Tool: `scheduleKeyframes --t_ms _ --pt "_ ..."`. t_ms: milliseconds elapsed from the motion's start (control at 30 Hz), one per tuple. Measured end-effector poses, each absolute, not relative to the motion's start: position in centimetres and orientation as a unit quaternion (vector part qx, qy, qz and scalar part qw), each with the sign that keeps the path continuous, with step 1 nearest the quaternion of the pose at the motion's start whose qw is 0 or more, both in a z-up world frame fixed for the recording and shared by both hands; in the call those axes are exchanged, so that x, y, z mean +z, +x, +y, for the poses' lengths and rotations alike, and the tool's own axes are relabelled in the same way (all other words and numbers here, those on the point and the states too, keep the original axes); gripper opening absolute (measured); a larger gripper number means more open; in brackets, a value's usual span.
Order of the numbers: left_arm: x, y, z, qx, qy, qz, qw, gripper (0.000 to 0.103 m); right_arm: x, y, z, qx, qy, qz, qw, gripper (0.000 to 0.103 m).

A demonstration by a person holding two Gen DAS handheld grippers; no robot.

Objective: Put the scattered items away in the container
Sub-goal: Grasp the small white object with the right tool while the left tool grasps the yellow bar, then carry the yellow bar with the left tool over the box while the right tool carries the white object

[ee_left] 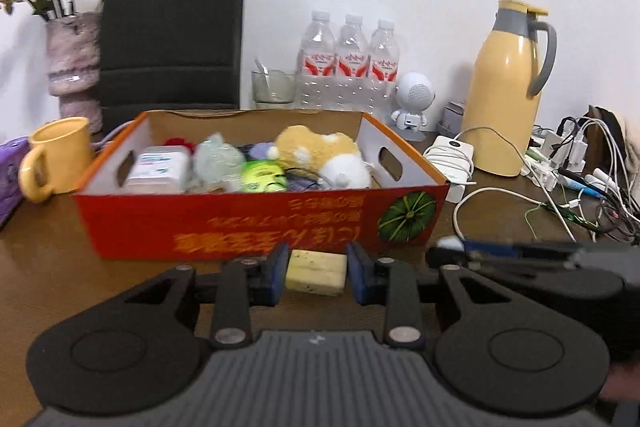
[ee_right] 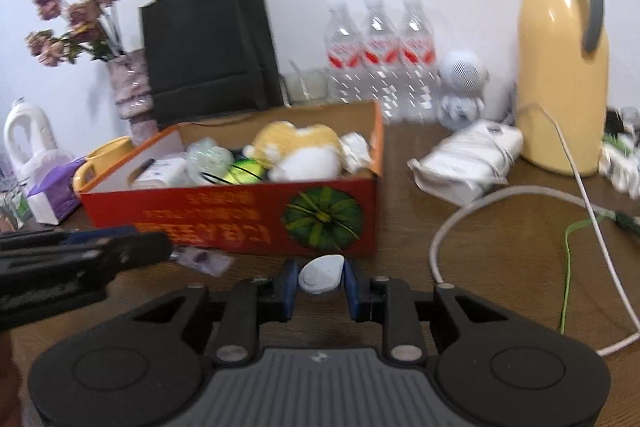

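Box (ee_left: 256, 223) sits mid-worktop, already pretty full. Left gripper (ee_left: 316, 273) has its fingers clamped on a yellowish soap bar (ee_left: 316, 273); right gripper (ee_right: 321, 279) pinches a small white gadget (ee_right: 321, 277). Carry step, I reckon. Next: lift both over the near wall and let go.

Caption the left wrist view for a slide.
Left gripper grips a yellow soap bar before the red cardboard box.
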State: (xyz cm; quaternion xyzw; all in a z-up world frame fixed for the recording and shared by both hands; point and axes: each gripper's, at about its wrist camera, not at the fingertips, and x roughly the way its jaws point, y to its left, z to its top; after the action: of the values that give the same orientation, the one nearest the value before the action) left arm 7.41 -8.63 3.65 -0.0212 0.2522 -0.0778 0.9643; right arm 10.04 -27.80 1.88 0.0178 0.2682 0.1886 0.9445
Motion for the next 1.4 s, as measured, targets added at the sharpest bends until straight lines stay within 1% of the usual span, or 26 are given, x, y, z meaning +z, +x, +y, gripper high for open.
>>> scheduleKeyframes --t_ms 167,300,433,700,867,967,1100,1200,1300,1400 --pt "4.5 4.1 -6.3 -0.057 -0.027 0.241 0.969 0.032 2.5 7.3 -24.6 0.223 -0.016 0.235 0.946 0.024" --pt "4.8 0.9 -5.0 -0.027 -0.007 0.219 0.975 0.032 2.9 4.3 -22.8 0.233 0.000 0.233 0.944 0.024" --pt "4.1 -2.1 -4.2 -0.022 0.000 0.226 0.974 0.032 3.5 0.4 -21.4 0.245 0.003 0.223 0.944 0.024" --pt "4.5 -8.5 -3.0 -0.035 -0.006 0.207 0.978 0.032 3.8 -7.1 -22.3 0.235 0.025 0.231 0.944 0.024" --pt "5.3 -10.2 -2.6 -0.041 -0.014 0.189 0.981 0.032 4.5 -9.8 -23.0 0.236 0.019 0.226 0.945 0.024" --pt "5.7 -9.3 -2.4 -0.042 -0.017 0.184 0.982 0.032 5.1 -9.1 -23.3 0.231 0.016 0.221 0.947 0.024" --pt "7.2 -5.6 -1.8 -0.056 -0.027 0.176 0.983 0.032 6.1 -5.7 -24.0 0.214 0.014 0.213 0.953 0.024" --pt "8.4 -1.1 -1.5 -0.061 -0.033 0.180 0.981 0.032 7.8 -1.7 -24.9 0.198 0.013 0.203 0.959 0.024" --pt "9.3 4.7 -1.0 -0.062 -0.043 0.204 0.976 0.032 10.1 3.6 -25.5 0.187 0.007 0.200 0.962 0.024" --pt "10.1 11.0 -0.4 -0.066 -0.059 0.241 0.966 0.032 11.5 9.4 -25.4 0.189 -0.010 0.230 0.955 0.024"
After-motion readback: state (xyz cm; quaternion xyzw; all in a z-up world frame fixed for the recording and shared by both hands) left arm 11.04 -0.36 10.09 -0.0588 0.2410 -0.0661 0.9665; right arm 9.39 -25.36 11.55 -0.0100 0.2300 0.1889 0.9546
